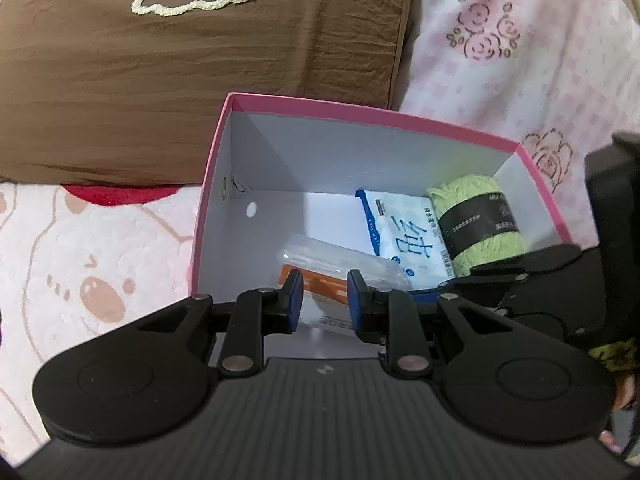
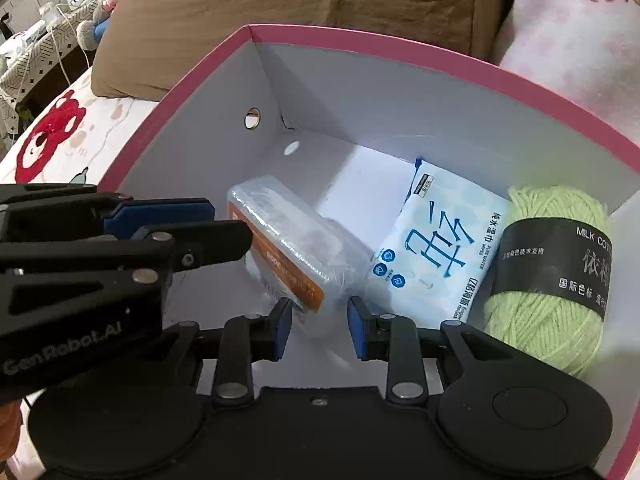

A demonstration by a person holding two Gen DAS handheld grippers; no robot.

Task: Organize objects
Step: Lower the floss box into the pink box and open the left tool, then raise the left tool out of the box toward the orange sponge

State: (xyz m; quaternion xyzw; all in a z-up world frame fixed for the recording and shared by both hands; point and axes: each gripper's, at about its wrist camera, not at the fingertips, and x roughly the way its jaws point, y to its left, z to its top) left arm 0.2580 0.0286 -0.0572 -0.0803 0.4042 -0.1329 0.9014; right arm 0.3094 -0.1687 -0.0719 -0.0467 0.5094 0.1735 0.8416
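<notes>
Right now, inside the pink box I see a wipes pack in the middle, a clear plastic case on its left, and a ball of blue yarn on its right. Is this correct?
One detail is wrong: the yarn ball is light green, not blue, as the right wrist view shows. The rest holds: in the pink box, the wipes pack lies in the middle with the clear plastic case on its left.

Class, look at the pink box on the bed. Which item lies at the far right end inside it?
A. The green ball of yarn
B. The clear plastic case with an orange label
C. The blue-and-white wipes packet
A: the green ball of yarn lies against the pink box's right end, with the wipes packet beside it and the clear case further left.
</notes>
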